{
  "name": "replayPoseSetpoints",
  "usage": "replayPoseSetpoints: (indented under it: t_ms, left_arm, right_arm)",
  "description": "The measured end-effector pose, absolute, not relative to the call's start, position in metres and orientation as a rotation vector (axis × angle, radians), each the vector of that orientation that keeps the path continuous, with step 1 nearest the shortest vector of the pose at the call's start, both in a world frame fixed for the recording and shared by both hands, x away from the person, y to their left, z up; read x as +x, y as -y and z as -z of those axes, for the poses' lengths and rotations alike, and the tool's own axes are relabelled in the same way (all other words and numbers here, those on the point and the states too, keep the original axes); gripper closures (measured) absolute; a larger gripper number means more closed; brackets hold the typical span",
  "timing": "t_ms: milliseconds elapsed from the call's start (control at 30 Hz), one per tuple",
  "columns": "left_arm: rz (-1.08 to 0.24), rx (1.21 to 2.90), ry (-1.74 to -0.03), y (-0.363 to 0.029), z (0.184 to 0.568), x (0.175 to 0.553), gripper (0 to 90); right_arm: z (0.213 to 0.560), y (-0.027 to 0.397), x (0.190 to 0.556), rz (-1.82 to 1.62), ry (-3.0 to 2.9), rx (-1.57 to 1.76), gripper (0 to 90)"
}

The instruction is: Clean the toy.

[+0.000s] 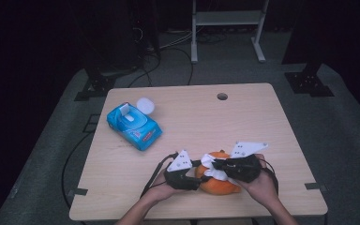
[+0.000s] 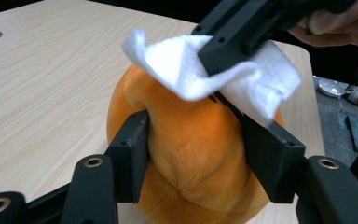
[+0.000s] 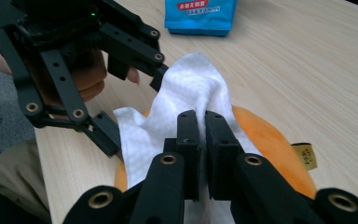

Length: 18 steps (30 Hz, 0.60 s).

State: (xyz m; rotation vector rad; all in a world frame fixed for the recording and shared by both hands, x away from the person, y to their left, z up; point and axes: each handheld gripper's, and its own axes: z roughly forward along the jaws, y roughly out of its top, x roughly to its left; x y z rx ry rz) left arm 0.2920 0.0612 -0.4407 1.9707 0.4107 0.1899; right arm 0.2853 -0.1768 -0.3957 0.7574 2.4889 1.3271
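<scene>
I am looking down on a pale wooden table (image 1: 262, 122) from above the near edge. Close to that edge, about midway across, sits an orange plush toy (image 1: 219, 183), round and soft like a small pumpkin. My two hands come in from the bottom and meet around it.

My left gripper (image 1: 193, 174) is at the toy's left side. In the left gripper view its two black jaws are pressed into the plush from either side, denting the fabric, so it is pinching the orange plush toy (image 2: 191, 158) and holding it in place on the table.

My right gripper (image 1: 221, 167) comes in from the right and lies over the top of the toy. In the right gripper view its jaws are squeezed together on a white wet wipe (image 3: 186, 100), and the crumpled sheet is draped over the toy's upper surface, touching it. A small yellow label (image 3: 307, 156) sticks out at the toy's far side.

Toward the table's far left lies a blue pack of wet wipes (image 1: 133, 123), well apart from the toy. Its round white lid (image 1: 146, 105) is flipped open at the far end. A round cable hole (image 1: 222, 96) sits near the table's far edge.
</scene>
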Motion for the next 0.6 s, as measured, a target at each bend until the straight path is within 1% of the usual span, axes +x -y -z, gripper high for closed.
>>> replayPoseSetpoints:
  t_ms: [100,133,200,233,267,333,400,433,467,533,600]
  left_arm:
    - [-0.185,1.965,-0.414,-0.062,0.441,0.293,42.3]
    - [-0.181,1.965,-0.424,-0.062,0.440,0.294,40.3]
    - [-0.161,1.945,-0.473,-0.061,0.440,0.297,31.6]
    - [-0.119,1.939,-0.535,-0.061,0.441,0.301,20.0]
    - [-0.119,1.939,-0.535,-0.061,0.441,0.301,18.5]
    - [-0.063,1.936,-0.555,-0.060,0.445,0.304,17.4]
    - [-0.053,1.948,-0.534,-0.060,0.447,0.304,18.3]
    - [-0.057,1.948,-0.523,-0.061,0.448,0.303,28.1]
    - [-0.069,1.950,-0.511,-0.062,0.447,0.303,28.1]
    - [-0.127,1.954,-0.464,-0.062,0.444,0.300,40.7]
    - [-0.187,1.964,-0.406,-0.061,0.438,0.297,45.4]
  right_arm:
    - [0.398,0.189,0.294,-1.295,-2.449,0.816,84.6]
    - [0.399,0.194,0.296,-1.301,-2.448,0.838,84.6]
    - [0.404,0.204,0.301,-1.337,-2.464,0.915,84.6]
    - [0.406,0.206,0.300,-1.361,-2.489,0.931,84.7]
    - [0.406,0.206,0.300,-1.361,-2.489,0.931,84.7]
    - [0.405,0.200,0.297,-1.363,-2.513,0.911,84.8]
    - [0.404,0.192,0.293,-1.349,-2.534,0.874,84.9]
    - [0.403,0.188,0.290,-1.312,-2.535,0.850,84.8]
    - [0.403,0.188,0.290,-1.312,-2.535,0.850,84.8]
    - [0.401,0.188,0.291,-1.310,-2.514,0.849,84.8]
    - [0.398,0.189,0.290,-1.304,-2.495,0.842,84.9]
